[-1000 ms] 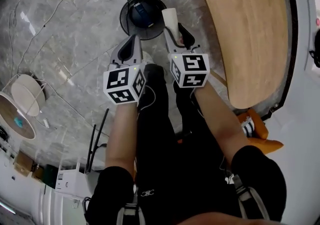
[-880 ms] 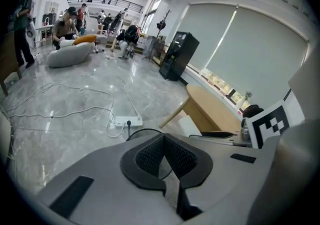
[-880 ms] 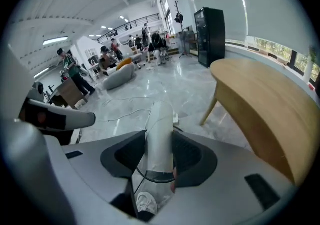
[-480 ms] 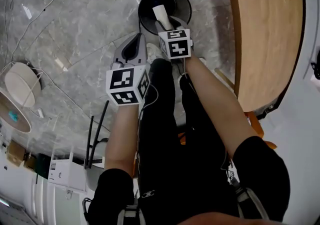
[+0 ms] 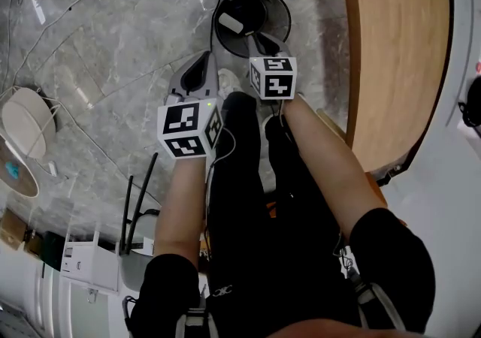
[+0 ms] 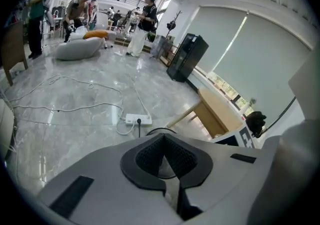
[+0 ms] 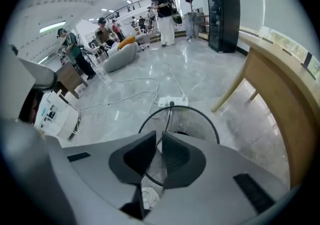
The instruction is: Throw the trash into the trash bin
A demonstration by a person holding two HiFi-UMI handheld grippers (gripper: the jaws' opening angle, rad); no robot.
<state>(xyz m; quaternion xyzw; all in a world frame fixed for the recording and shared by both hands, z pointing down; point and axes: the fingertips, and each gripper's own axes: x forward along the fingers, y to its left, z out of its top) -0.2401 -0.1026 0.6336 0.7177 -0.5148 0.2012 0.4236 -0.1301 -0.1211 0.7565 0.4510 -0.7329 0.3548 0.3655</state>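
1. Left gripper: a light grey shell that tapers to the jaws, with dark ribbed pads lining them.
2. Behind its jaws sits the left marker cube, white with black square markers.
3. Right gripper: the same grey shell with black pads. Its jaws are closing with nothing between them, and the right marker cube sits behind.
4. Dark rectangular slots are set in the shell on either side of the jaws.
5. Clothing: black short sleeves, black trousers, grey shoulder straps.
6. A thin white cable trails back from the left marker cube.
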